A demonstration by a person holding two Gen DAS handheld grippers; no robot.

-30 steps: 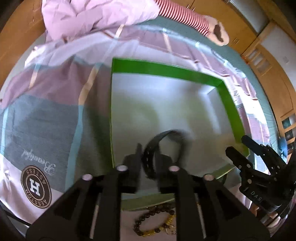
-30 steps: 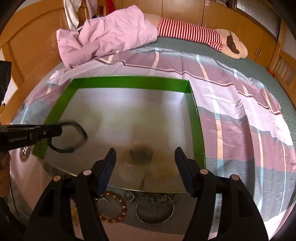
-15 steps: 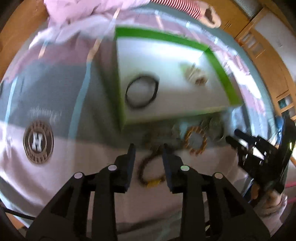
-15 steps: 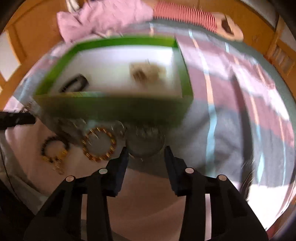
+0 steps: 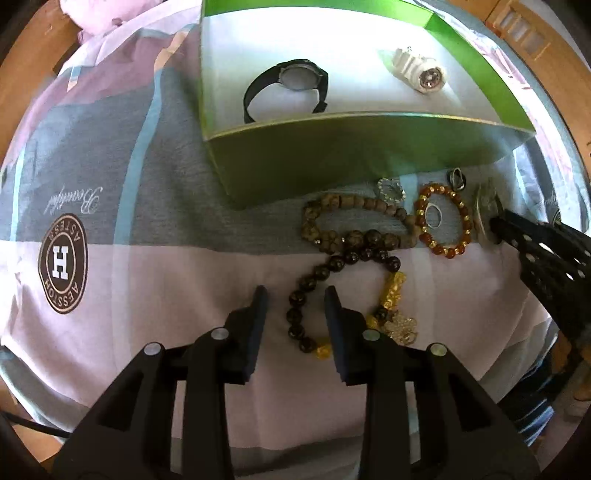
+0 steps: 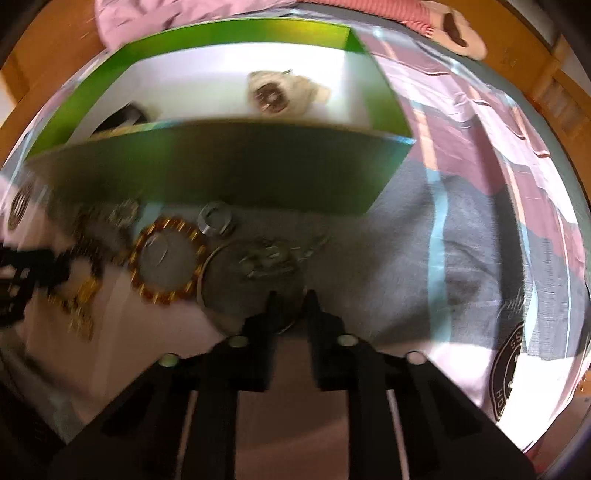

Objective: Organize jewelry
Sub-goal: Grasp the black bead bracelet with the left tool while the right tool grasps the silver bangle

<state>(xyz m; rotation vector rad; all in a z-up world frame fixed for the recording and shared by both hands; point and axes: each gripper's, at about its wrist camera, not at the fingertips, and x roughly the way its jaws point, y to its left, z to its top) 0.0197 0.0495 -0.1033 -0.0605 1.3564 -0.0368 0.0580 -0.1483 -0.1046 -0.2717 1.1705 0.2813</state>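
A green box (image 5: 332,147) with a white floor holds a black watch (image 5: 299,75) and a white watch (image 5: 417,72). In front of it, loose jewelry lies on the sheet. My left gripper (image 5: 295,295) is open and points down, straddling a strand of the dark bead bracelet (image 5: 314,280) with gold charms. A brown bead bracelet (image 5: 314,218) and an amber bead bracelet (image 5: 448,253) lie beyond. My right gripper (image 6: 291,297) is closing, its jaws narrow, with the near rim of a thin silver bangle (image 6: 204,275) between the fingers and a gap still showing.
A silver ring (image 6: 214,221), a sparkly ring (image 5: 389,190) and a tangle of chain inside the bangle lie close to the box wall (image 6: 221,170). The sheet bears a round brown logo (image 5: 62,264). A pink duvet (image 6: 147,18) and wooden furniture lie beyond.
The left gripper let the black watch go into the box, then drew back and down over the dark beads. The right gripper also came back and down to the bangle, jaws narrowing.
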